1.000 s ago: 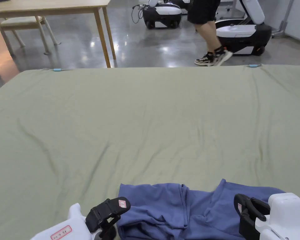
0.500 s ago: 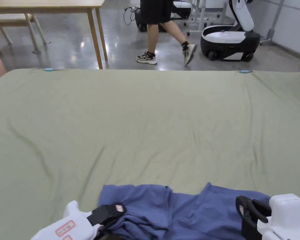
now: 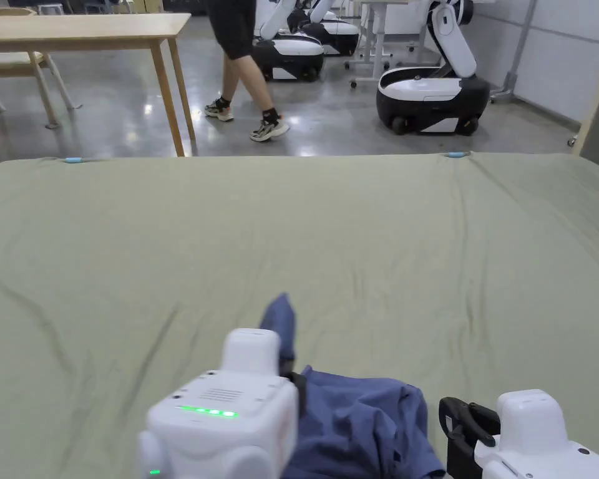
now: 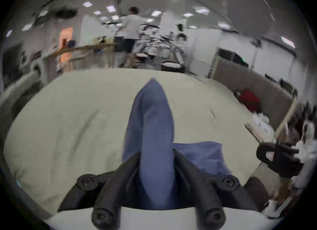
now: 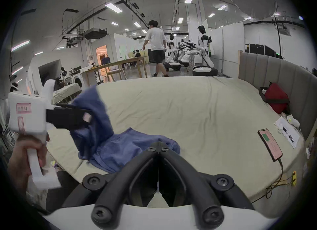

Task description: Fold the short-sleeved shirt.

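Note:
A blue short-sleeved shirt (image 3: 360,430) lies crumpled at the near edge of the green-sheeted bed (image 3: 354,237). My left gripper (image 3: 290,369) is raised above the bed and is shut on a bunch of that shirt (image 4: 151,122); a blue tip (image 3: 281,321) pokes out past its jaws. Seen from the right gripper view, the left gripper (image 5: 85,119) holds the cloth (image 5: 96,113) up while the rest of the shirt trails down onto the sheet. My right gripper (image 3: 457,419) hovers just right of the shirt, its jaws (image 5: 158,148) together with nothing between them.
A phone (image 5: 270,146) on a cable, papers (image 5: 286,134) and a red bag (image 5: 276,98) lie at the bed's right side by a padded headboard (image 5: 274,72). Beyond the bed a person (image 3: 242,62) walks past a wooden table (image 3: 86,25) and parked wheeled robots (image 3: 429,93).
My left gripper closed on the shirt's left part and lifted it up and inward, bunching the shirt. The right gripper hardly moved. The person beyond the bed walked to the left.

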